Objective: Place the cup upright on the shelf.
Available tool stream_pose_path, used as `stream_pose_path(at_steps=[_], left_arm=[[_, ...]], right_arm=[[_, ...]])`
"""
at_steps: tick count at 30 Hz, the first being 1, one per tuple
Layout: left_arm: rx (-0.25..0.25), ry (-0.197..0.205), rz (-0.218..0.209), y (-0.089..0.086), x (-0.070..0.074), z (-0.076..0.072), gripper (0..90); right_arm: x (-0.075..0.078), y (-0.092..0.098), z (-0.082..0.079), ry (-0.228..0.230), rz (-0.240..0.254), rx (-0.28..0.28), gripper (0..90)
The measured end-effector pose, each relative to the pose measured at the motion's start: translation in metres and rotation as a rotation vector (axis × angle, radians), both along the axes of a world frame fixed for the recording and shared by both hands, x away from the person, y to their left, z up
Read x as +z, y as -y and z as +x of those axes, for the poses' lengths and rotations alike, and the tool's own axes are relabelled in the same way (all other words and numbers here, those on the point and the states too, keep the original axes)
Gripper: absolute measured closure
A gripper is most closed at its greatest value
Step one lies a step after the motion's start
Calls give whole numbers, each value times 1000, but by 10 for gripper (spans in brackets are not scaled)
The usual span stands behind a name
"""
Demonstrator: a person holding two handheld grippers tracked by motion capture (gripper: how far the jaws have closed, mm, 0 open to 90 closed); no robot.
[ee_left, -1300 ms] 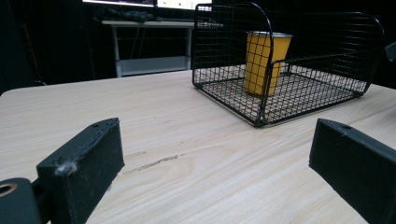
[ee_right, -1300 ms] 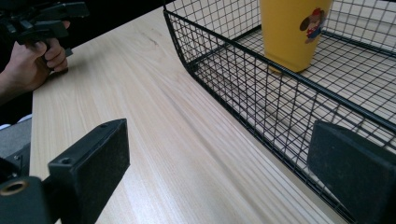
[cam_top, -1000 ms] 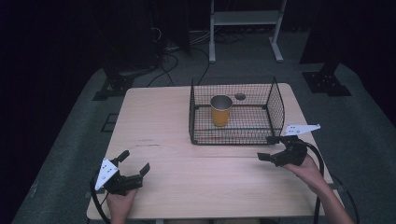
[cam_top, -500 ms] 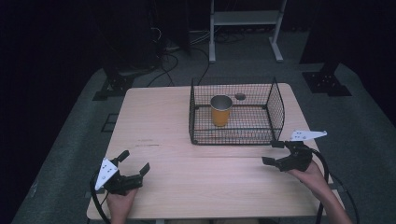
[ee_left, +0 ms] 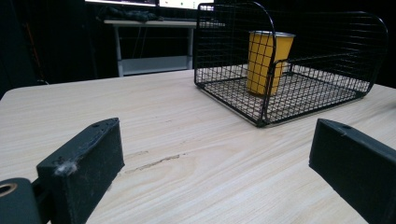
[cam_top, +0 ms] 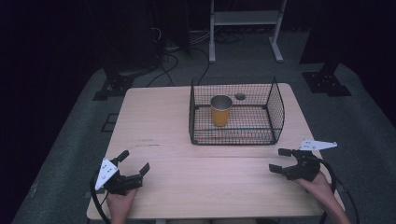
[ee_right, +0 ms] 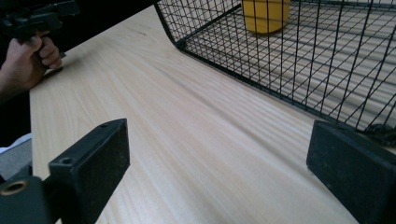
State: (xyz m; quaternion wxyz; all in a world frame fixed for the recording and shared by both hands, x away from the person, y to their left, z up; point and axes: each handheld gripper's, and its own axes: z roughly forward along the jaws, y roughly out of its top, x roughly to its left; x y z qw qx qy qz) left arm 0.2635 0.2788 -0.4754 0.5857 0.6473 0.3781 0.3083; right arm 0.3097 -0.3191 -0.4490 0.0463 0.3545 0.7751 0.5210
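Note:
A yellow cup (cam_top: 221, 110) with a metal rim stands upright inside a black wire basket (cam_top: 275, 112) at the back middle of the wooden table. The cup (ee_left: 269, 60) also appears through the mesh in the left gripper view, and its base (ee_right: 265, 15) in the right gripper view. My left gripper (cam_top: 134, 162) rests near the front left corner, open, nothing between its jaws. My right gripper (cam_top: 280, 160) sits near the front right edge, short of the basket's near right corner, also open and empty.
A small dark round object (cam_top: 240, 96) lies on the table just behind the basket. The table (cam_top: 159, 126) is light wood with bare room left of the basket. A white shelf frame (cam_top: 243, 18) and cables lie on the dark floor beyond.
My right gripper has drawn back from the basket's near right corner toward the front edge of the table. The left gripper, cup and basket have stayed put.

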Motion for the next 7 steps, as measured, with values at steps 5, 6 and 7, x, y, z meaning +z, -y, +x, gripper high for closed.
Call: stream_pose_path(at_steps=[5, 6, 7], left_arm=[[1, 1, 2, 0, 0, 0, 24], [1, 1, 2, 0, 0, 0, 24], [1, 0, 3, 0, 0, 0, 24]], right_arm=[[-9, 5, -11, -12, 13, -12, 60], [-10, 6, -14, -12, 15, -13, 60], [-11, 6, -16, -13, 12, -13, 59]])
